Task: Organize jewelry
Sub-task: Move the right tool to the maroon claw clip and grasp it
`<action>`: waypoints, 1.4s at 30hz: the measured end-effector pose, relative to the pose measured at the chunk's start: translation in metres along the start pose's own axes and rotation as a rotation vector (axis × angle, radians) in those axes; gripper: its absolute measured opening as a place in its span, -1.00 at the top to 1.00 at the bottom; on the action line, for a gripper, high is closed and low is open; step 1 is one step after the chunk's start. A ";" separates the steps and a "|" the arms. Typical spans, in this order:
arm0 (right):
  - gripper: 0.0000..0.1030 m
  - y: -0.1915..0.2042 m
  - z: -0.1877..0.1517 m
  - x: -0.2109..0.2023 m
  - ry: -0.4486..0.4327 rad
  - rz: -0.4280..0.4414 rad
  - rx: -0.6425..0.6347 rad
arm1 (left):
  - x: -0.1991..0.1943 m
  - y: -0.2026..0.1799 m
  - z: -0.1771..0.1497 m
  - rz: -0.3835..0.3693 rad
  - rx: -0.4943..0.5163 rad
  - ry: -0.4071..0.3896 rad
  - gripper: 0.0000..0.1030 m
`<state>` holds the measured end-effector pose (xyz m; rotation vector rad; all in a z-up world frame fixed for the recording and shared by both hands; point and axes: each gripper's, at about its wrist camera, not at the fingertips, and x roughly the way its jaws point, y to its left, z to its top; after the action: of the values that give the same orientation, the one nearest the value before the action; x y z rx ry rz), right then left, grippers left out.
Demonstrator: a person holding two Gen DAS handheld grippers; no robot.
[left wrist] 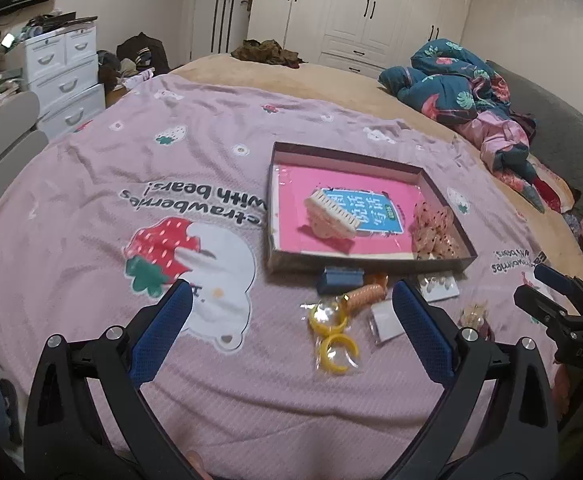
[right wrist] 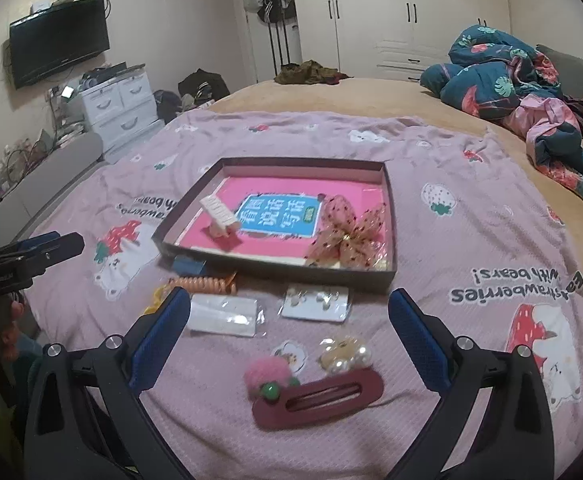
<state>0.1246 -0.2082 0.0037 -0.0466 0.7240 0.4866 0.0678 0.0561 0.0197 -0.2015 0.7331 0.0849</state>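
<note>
- We are holding our left gripper [left wrist: 289, 300] and right gripper [right wrist: 289, 308] above the soft pink blanket [left wrist: 91, 208], both with jaws wide apart and holding nothing.
- The flat cardboard box [right wrist: 389, 216] is sitting far of the loose jewelry, holding a lacy bow [right wrist: 343, 236] and a comb clip [right wrist: 219, 214].
- Only our right view is showing the smooth dark red hair clip [right wrist: 319, 402] and round pearls [right wrist: 351, 360] near us.
- Only our left view is showing the shiny yellow rings [left wrist: 331, 336].

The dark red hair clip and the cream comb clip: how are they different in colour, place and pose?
The dark red hair clip lies flat on the pink bedspread, outside the box, between the fingers of the open right claw; the cream comb clip is inside the box, tilted up on the pink liner. The red one is long with a slot; the cream one has a row of teeth. Neither is gripped.
</note>
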 end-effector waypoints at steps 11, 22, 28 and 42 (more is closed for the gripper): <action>-0.92 0.014 -0.020 0.007 0.050 0.020 -0.022 | 0.000 0.010 -0.024 0.018 -0.001 0.033 -0.82; -0.92 0.003 -0.040 0.009 0.090 0.003 -0.014 | 0.022 0.000 -0.041 0.001 0.016 0.093 -0.82; -0.92 -0.013 -0.048 0.010 0.104 -0.019 0.013 | 0.037 -0.016 -0.051 -0.021 0.041 0.130 -0.82; -0.92 -0.025 -0.070 0.030 0.174 -0.013 0.059 | 0.073 -0.025 -0.062 -0.007 0.037 0.199 -0.78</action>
<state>0.1114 -0.2326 -0.0715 -0.0390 0.9075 0.4522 0.0847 0.0194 -0.0703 -0.1789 0.9314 0.0452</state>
